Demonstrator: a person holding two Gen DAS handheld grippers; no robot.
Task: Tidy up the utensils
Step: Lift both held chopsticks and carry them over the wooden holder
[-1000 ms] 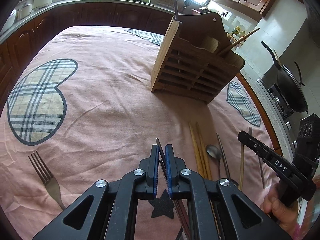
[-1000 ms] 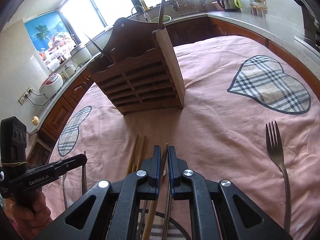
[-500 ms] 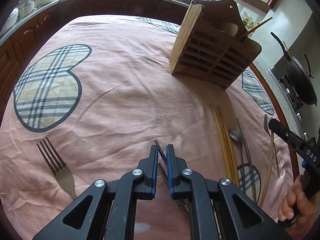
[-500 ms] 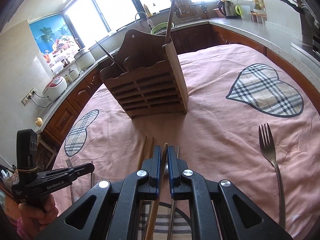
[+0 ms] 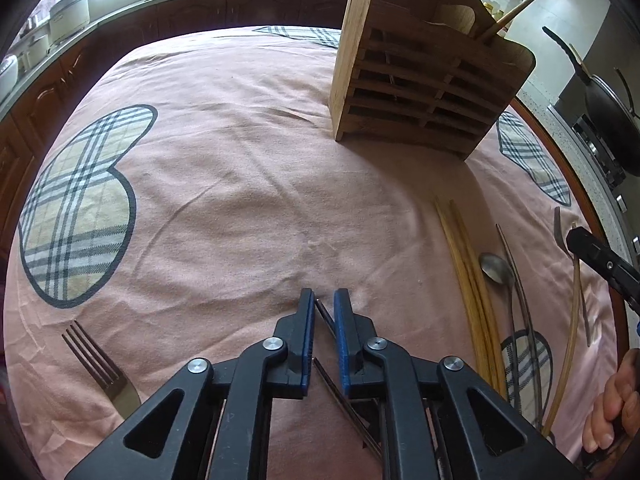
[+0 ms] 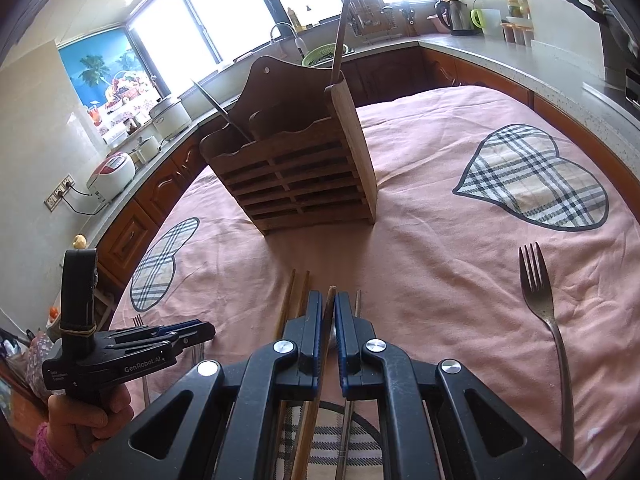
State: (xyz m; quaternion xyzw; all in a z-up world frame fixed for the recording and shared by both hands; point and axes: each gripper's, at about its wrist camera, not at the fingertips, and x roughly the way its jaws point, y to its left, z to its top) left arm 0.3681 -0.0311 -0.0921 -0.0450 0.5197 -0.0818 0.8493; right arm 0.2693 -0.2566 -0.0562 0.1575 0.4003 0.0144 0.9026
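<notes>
My left tool [image 5: 324, 300] pinches thin, slippery dark chopsticks [image 5: 326, 322]; right tool [image 6: 329, 312] clamps a light, stiff wooden chopstick [image 6: 329, 300] near its tip.

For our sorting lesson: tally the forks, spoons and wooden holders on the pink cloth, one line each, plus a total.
Forks: 2
Spoons: 1
Wooden holders: 1
Total: 4

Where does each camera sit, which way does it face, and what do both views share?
Left wrist: on the left gripper, angled down over the tablecloth toward the wooden holder; right gripper and hand at right edge.
Right wrist: on the right gripper, facing the holder and windows; left gripper at left.
Shared: holder, pale chopsticks.
</notes>
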